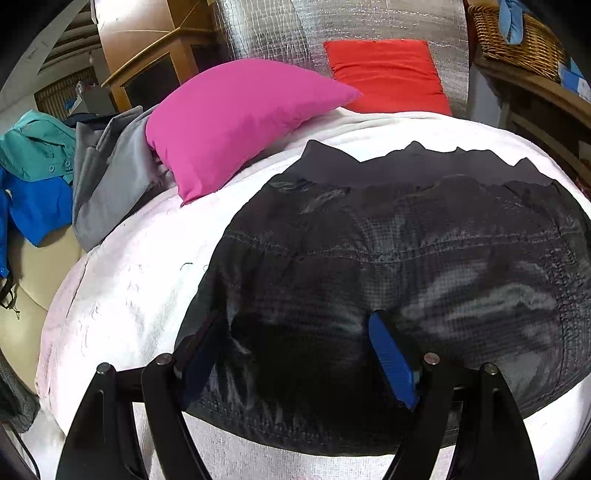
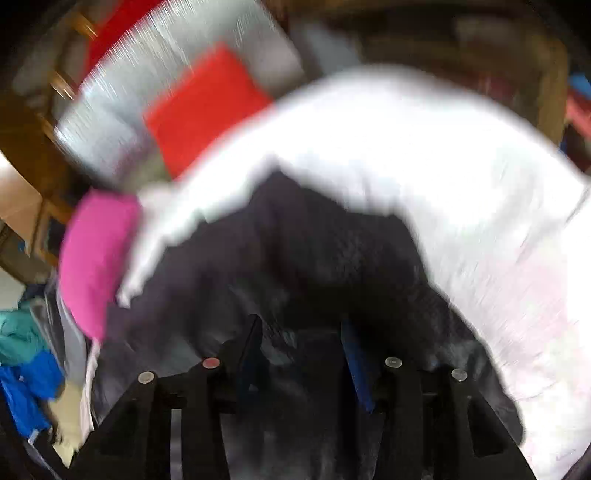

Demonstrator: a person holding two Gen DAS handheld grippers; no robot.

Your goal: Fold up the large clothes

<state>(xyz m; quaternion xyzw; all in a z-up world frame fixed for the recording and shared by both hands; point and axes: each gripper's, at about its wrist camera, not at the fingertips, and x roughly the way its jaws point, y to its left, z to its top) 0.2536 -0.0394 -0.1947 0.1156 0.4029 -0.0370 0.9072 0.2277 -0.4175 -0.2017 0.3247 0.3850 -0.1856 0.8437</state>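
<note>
Jaws spread, the left gripper and right gripper are being held over the dark quilted jacket, seemingly part-folded, near the white blanket's front edge.

A bed covered in a white blanket fills the middle of the room. A magenta pillow lies at its far left, and a red cushion leans on a silver quilted foil panel behind the bed. A wooden cabinet stands at the back left. At the right, a wicker basket sits on a wooden shelf. The right wrist view is heavily blurred.
</note>
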